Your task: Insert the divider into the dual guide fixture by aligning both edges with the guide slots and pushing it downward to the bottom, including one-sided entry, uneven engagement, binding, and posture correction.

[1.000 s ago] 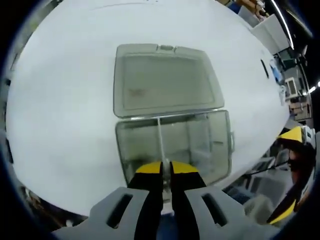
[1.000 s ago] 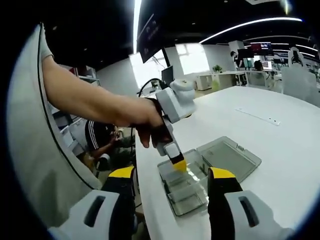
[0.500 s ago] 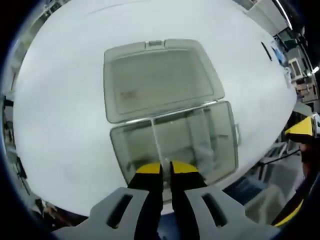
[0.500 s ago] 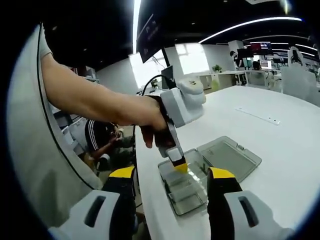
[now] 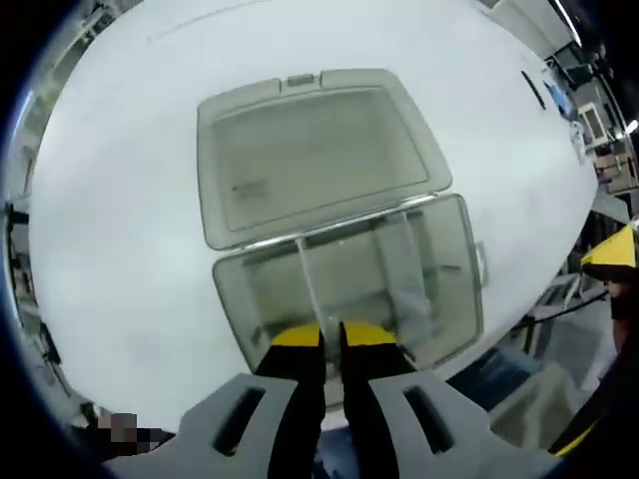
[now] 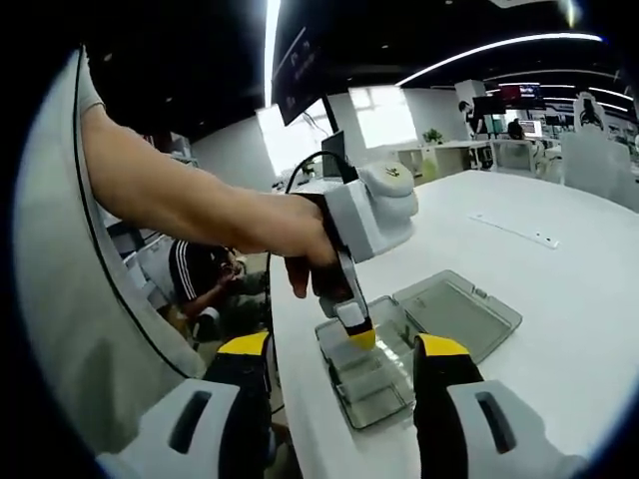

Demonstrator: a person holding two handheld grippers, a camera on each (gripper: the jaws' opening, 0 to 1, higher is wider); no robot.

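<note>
1. Jaws of the left gripper [image 5: 331, 337] are pinched almost together on the near edge of the thin clear divider [image 5: 308, 281], which stands upright inside the clear box [image 5: 439, 299]; compared with a second ago, the box and its lid [image 5: 315, 150] sit larger and are rotated in the left gripper view, so the camera has shifted.
2. In the right gripper view, the left gripper's yellow tip [image 6: 361, 339] sits lower over the box [image 6: 374, 374] than before, and its white body leans more toward the table.
3. The right gripper [image 6: 342, 364] is wide open, holding nothing, with its two yellow-tipped jaws either side of the box's picture.
4. Counted: one box, one hinged lid lying flat open behind it, one held divider, two grippers.
5. Around them: a white table [image 6: 559, 299], the person's bare forearm [image 6: 190, 205] reaching across, a seated person [image 6: 205, 279] beyond the table edge, and office desks with monitors far behind.
</note>
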